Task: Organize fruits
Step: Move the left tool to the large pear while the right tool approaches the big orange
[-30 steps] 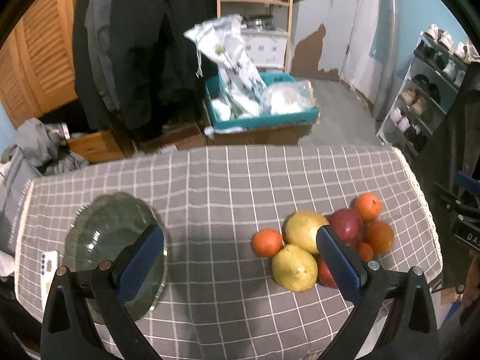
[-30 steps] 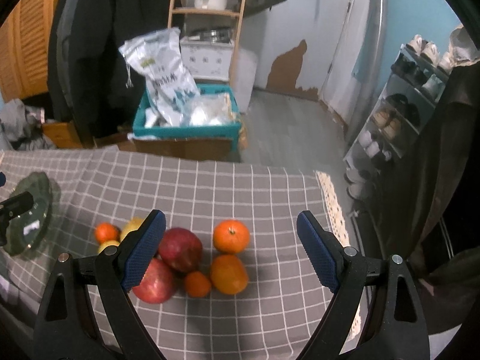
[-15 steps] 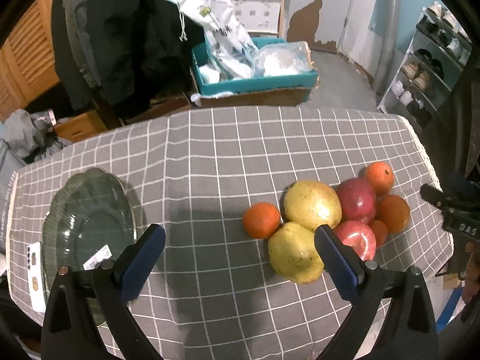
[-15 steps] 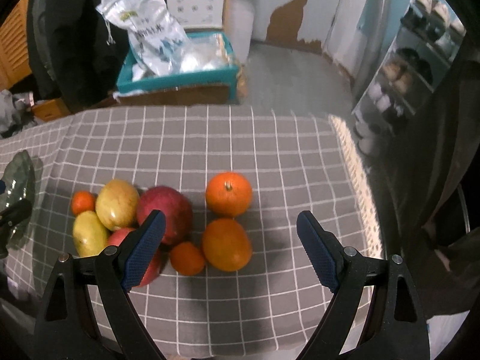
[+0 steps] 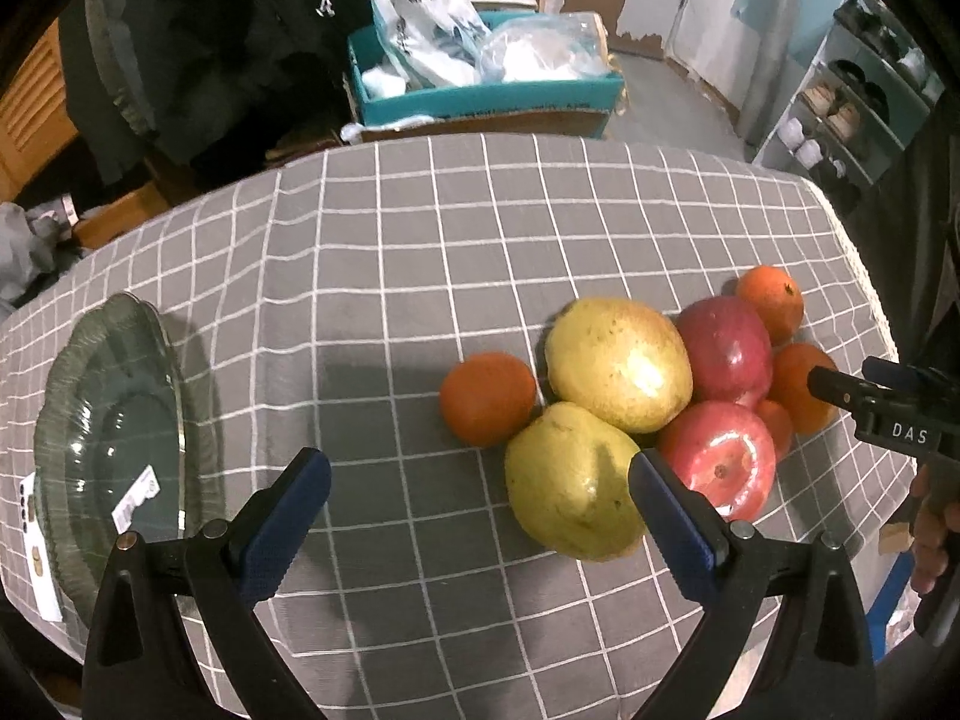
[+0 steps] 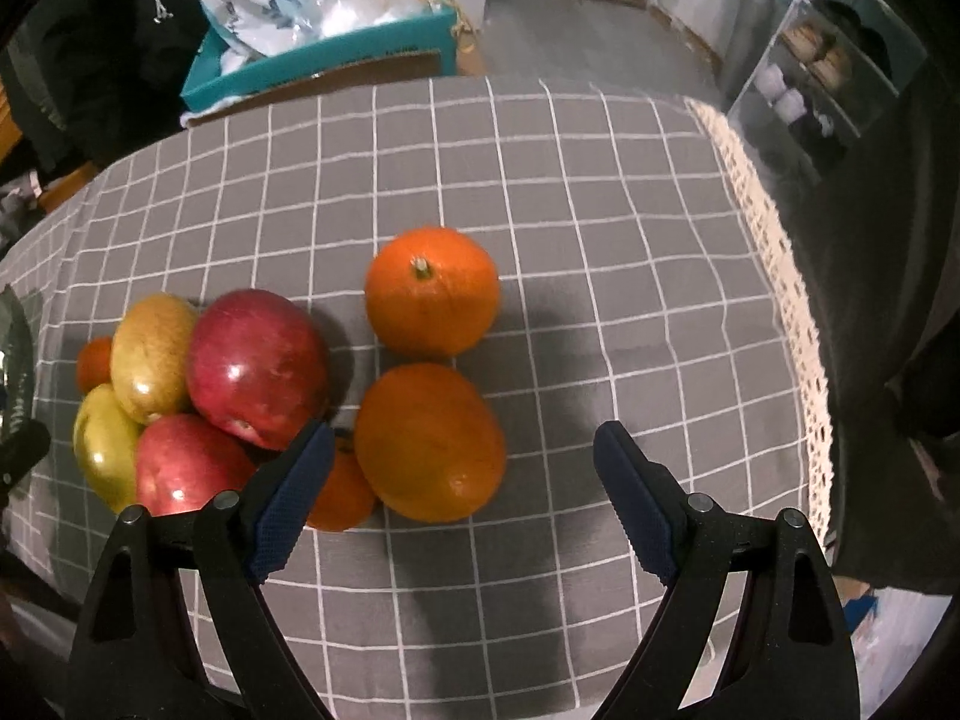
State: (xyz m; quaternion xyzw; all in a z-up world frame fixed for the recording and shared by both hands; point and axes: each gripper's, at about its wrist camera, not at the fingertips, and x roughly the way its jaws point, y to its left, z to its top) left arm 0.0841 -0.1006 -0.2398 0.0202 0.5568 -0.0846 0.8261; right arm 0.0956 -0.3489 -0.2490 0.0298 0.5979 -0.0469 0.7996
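Note:
A pile of fruit lies on the grey checked tablecloth (image 5: 420, 252): two yellow pears (image 5: 570, 480) (image 5: 618, 363), two red apples (image 5: 717, 468) (image 5: 726, 348), a small orange (image 5: 487, 397) and more oranges behind. A green glass plate (image 5: 108, 438) sits at the left. My left gripper (image 5: 480, 504) is open above the cloth, its right finger beside the near pear. My right gripper (image 6: 462, 483) is open, hovering over the near big orange (image 6: 429, 441); a stemmed orange (image 6: 432, 291) lies beyond. A small orange (image 6: 339, 492) is partly hidden by its left finger.
A teal box (image 5: 486, 93) with white bags stands on the floor behind the table. A shoe rack (image 5: 852, 102) is at the right. The lace-trimmed table edge (image 6: 774, 252) runs down the right side. Dark coats (image 5: 198, 42) hang at the back left.
Both grippers have moved forward and down towards the fruit, which looks larger now. Both stay open and empty.

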